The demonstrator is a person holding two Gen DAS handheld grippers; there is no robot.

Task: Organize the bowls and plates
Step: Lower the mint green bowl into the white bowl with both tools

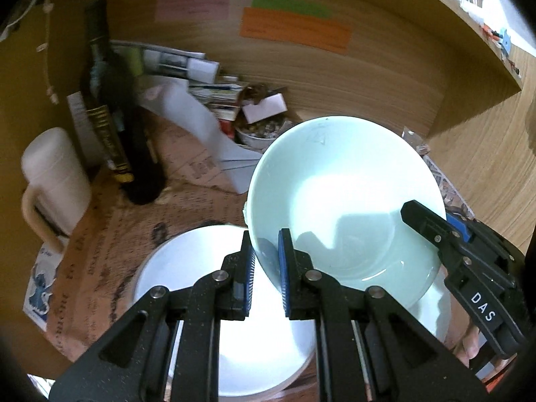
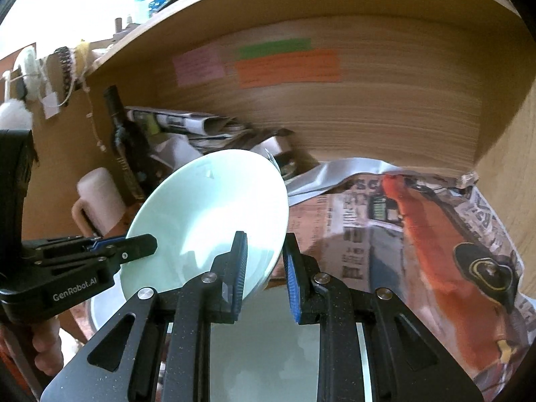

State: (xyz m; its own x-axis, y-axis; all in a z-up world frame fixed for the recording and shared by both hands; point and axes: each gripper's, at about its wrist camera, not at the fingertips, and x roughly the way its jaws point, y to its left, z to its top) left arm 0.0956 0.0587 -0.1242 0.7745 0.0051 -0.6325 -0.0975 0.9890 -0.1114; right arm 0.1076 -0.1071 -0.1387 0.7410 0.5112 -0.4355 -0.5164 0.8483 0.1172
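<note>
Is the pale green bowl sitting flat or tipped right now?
Tipped. The pale green bowl is held tilted above the white plate, left gripper and right gripper clamping its rim.

I see a pale mint-green glazed bowl [image 1: 341, 201], plain and unpatterned, over a plain white round plate [image 1: 187, 268]. My black plastic left gripper [image 1: 266, 268] carries ribbed blue pads, as does my black right gripper [image 2: 264, 268]. Brown newsprint paper with dark lettering [image 1: 110, 251] covers the shelf, turning orange-red on the printed sheet [image 2: 435, 234]. On the wood-grain back panel [image 1: 335, 77] I see pink [image 1: 192, 0], green [image 1: 289, 5] and orange notes [image 1: 294, 28]. A dark glass bottle with gold bands [image 1: 110, 107] stands by a cream mug [image 1: 53, 174].
</note>
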